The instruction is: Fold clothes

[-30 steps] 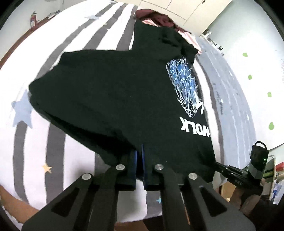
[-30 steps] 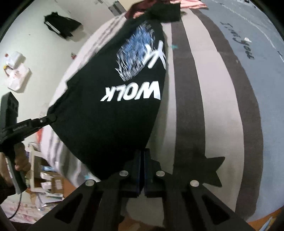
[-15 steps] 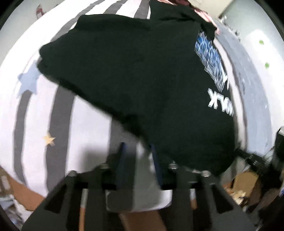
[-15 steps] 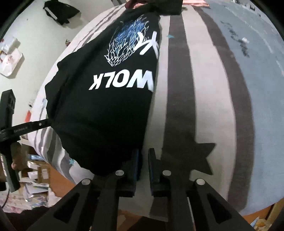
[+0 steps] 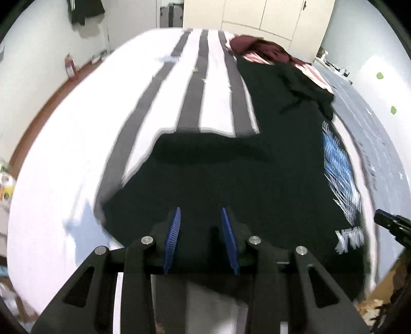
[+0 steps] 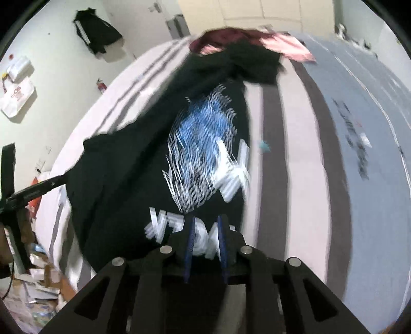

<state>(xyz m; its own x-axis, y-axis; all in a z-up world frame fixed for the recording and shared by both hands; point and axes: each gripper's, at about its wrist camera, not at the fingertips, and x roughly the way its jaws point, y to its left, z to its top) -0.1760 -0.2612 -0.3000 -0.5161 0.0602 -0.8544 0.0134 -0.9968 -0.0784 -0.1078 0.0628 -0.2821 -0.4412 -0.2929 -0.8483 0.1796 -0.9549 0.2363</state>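
Left wrist view: left tool (image 5: 200,235) released, blue pads apart over the near hem of the black T-shirt (image 5: 231,185), which lies on the striped bed (image 5: 102,123) with its long axis running away toward the clothes pile (image 5: 267,52). Right wrist view: right tool (image 6: 205,246) also spread, nothing gripped, hovering over the shirt's white lettering (image 6: 177,226); the shirt stretches ahead and left, so both tools sit at the same near edge, right one nearer the print side.

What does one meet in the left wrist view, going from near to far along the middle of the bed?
Left gripper with blue finger pads, open → black printed T-shirt spread flat → white bedsheet with grey stripes → dark red crumpled garment → cream wardrobe doors.
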